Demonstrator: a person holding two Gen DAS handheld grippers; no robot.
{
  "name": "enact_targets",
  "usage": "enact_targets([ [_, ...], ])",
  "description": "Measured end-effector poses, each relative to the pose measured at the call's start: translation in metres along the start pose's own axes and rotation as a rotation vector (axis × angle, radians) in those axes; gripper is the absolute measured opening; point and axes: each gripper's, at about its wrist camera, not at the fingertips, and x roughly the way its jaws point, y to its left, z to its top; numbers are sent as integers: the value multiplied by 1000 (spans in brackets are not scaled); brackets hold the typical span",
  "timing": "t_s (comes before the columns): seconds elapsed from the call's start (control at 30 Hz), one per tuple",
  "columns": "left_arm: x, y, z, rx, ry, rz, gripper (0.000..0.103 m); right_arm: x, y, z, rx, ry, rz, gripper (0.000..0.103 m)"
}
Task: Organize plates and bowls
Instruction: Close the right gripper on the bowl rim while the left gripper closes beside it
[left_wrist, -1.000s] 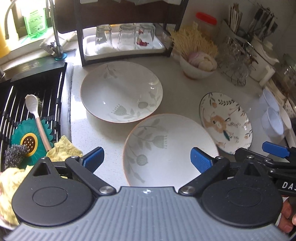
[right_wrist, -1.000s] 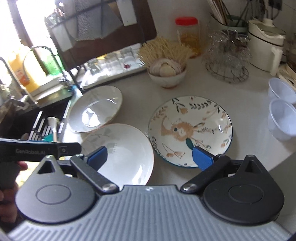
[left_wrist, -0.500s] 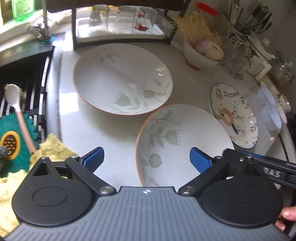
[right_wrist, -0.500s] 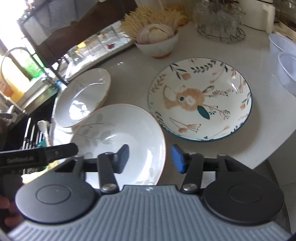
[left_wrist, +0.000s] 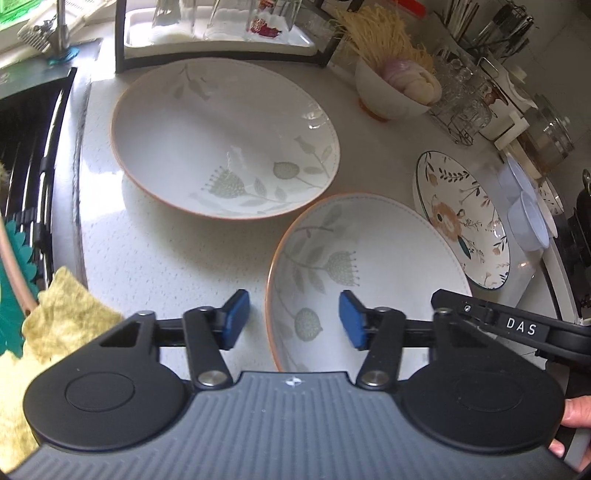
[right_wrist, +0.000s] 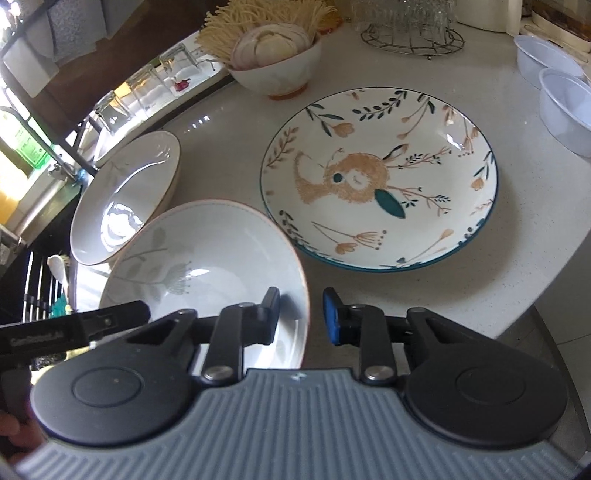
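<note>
Both tongs straddle the near leaf-pattern bowl (left_wrist: 365, 273): left tongs (left_wrist: 293, 319) across its left rim, right tongs (right_wrist: 301, 314) across its right rim. Jaws have just been closing, rim between them, pads not yet pressing in either view; nothing grasped. Bowl sits on the desk (left_wrist: 147, 251), beside the matching far bowl (left_wrist: 225, 136). Deer plate (right_wrist: 380, 177) lies apart, unstacked. Judgement: sorting barely begun; all stacking remains.
</note>
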Motion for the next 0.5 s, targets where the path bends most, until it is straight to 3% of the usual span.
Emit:
enact_targets([
  [0.07,2,0,1,2,-6,3,50,1,1,1,1,0,8,23],
  [0.23,7,1,8,-2,-6,7,30,3,3,4,-11,-2,5,23],
  [0.5,8,4,15,21,44,-6,24,1,0,10,19,5,20,23],
])
